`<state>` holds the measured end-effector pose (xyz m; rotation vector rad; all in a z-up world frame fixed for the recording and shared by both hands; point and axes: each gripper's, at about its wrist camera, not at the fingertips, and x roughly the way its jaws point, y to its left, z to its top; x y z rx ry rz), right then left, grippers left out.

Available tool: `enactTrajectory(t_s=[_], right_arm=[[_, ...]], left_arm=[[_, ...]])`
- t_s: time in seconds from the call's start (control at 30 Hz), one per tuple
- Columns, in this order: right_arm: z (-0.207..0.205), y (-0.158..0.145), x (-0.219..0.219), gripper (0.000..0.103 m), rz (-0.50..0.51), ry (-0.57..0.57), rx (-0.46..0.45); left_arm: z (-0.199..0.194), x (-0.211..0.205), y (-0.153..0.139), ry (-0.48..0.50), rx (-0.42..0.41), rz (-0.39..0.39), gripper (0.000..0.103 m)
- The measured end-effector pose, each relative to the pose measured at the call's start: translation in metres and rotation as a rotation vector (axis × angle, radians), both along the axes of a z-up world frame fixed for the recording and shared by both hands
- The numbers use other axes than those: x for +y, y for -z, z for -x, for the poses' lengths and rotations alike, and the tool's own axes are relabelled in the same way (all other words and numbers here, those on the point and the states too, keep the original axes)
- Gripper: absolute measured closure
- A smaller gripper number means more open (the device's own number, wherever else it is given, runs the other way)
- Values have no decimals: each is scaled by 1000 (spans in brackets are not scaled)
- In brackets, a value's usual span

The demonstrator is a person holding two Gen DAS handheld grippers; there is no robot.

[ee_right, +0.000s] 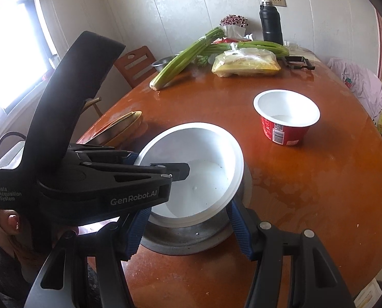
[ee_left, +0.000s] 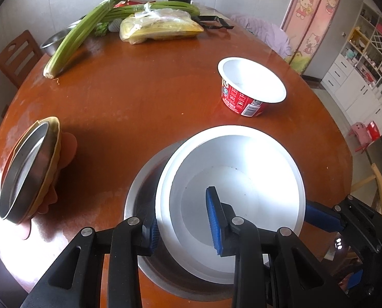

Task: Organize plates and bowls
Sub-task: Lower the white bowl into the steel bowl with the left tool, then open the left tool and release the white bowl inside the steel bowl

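Working left to right, you had your left gripper [ee_left: 184,220] clamped on the near rim of the white bowl [ee_left: 242,179], tilted in the steel bowl [ee_left: 144,179] on the table [ee_left: 139,102], while your right gripper [ee_right: 188,233] straddled both, fingers apart.

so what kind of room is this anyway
Most likely a home dining room. A round wooden table holds celery, a bag of noodles and a thermos, with a wooden chair beside it and storage shelves nearby.
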<state>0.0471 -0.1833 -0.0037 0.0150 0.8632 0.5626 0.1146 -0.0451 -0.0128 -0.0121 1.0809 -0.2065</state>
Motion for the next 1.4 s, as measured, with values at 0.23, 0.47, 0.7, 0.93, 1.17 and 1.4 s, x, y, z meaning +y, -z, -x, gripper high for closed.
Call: enactTrajectory(t_s=[0.23, 0.47, 0.7, 0.93, 1.17, 1.4], right_arm=[[-3, 4, 2, 43, 1, -3, 11], [-4, 6, 3, 43, -2, -2, 14], [-6, 7, 5, 42, -8, -7, 18], [-7, 9, 5, 42, -5, -3, 25], [-9, 11, 2, 42, -1, 9, 22], [-10, 10, 8, 43, 33, 23, 1]], left_arm=[[-3, 0, 4, -4, 1, -14, 71], [-3, 1, 7, -7, 1, -14, 71], [-4, 3, 7, -11, 3, -8, 70], [-5, 4, 10, -15, 7, -8, 70], [-5, 5, 7, -13, -8, -8, 70], [-4, 9, 6, -15, -9, 6, 70]])
